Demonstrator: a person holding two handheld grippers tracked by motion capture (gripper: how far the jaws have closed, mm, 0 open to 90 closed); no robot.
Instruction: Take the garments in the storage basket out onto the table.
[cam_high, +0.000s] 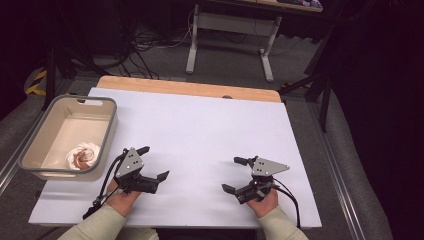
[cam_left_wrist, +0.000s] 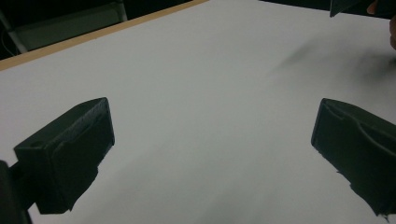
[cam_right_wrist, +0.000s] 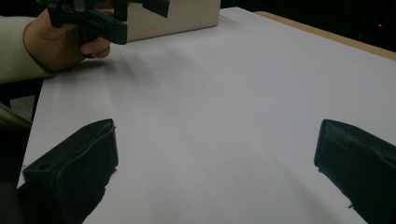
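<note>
High view has the pink-and-white cloth bundle (cam_high: 83, 155) already sitting in the beige bin (cam_high: 30, 148), so this looks pretty much wrapped up. Left gripper (cam_high: 155, 164) and right gripper (cam_high: 234, 174) rest on the white table (cam_high: 200, 125), jaws spread, empty.

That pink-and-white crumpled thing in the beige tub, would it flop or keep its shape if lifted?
The crumpled pink-and-white bundle looks like soft cloth, so it would probably sag and unfold. It seems light, and unlikely to roll inside the beige plastic tub.

Bare white sheet (cam_high: 200, 130) between both claws, beige bin (cam_high: 107, 132) walling off its left edge
</note>
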